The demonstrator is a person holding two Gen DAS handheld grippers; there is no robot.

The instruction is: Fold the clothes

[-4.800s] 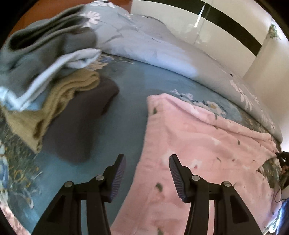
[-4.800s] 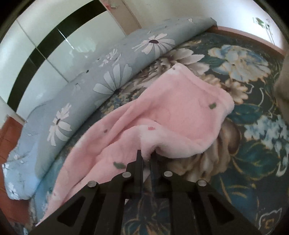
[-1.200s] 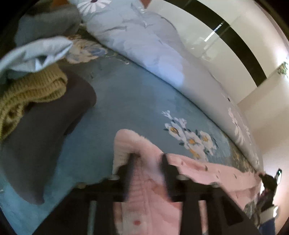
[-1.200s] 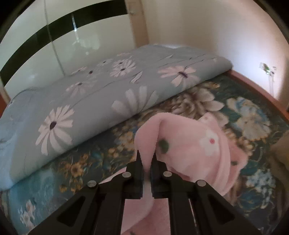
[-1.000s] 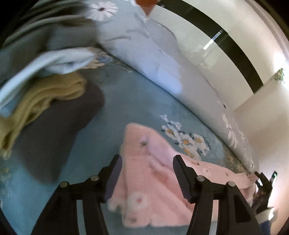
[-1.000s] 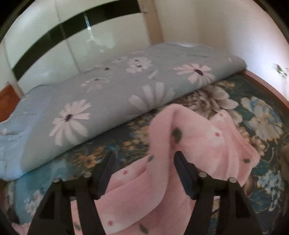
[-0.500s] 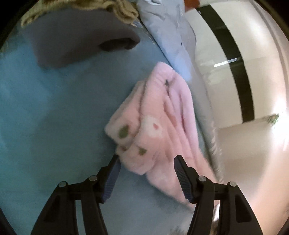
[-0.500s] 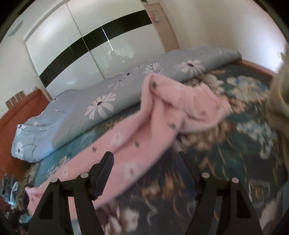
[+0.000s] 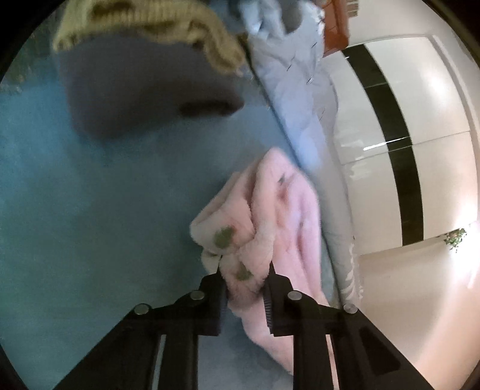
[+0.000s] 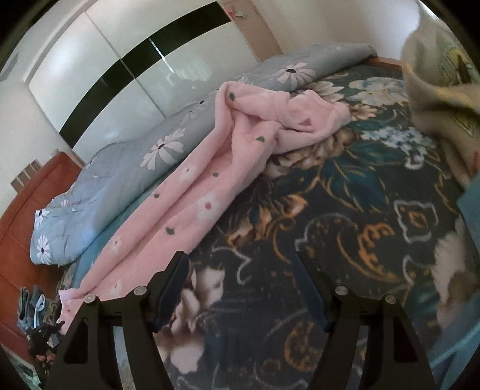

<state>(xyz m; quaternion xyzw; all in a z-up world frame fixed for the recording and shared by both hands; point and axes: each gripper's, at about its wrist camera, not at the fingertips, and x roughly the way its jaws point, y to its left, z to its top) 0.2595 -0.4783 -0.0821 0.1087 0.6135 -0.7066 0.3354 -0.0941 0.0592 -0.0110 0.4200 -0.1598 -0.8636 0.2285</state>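
Pink fleece garment (image 9: 270, 210), dotted and flowered: lying along the bed in a long, loosely bunched strip, running beside the rolled daisy-print duvet (image 10: 156, 156).

Left gripper (image 9: 244, 271): jaws closing on the garment's near end at 6 o'clock in the left wrist view, a thick bunched corner sitting between the pads and already touching both. The rest of the garment is trailing away toward 1 o'clock.

Right gripper (image 10: 241, 264): jaws standing wide apart with nothing between them, hovering over the dark floral bedspread (image 10: 345, 216). The garment's edge is passing just beside its left finger at 7 o'clock and bunching up toward 12 o'clock.

Further off, left wrist view: dark grey garment (image 9: 135, 99) at 11 o'clock, mustard knit (image 9: 156, 27) lying over its far edge at 12 o'clock. White wardrobe with a black band (image 10: 126, 75) standing beyond the bed.

Risks, as judged: the left grip is taking in several layers at once, so lifting may be dragging up a lump instead of one clean edge; the fleece is thick and could be slipping out if the pinch is shallow. With the far end twisted, any fold may be setting crooked.

Unclear: which part of the garment is being pinched; the cream cloth (image 10: 435, 99) at 2 o'clock in the right wrist view is blurred and cut off; clutter at 8 o'clock by the headboard is too small to identify.
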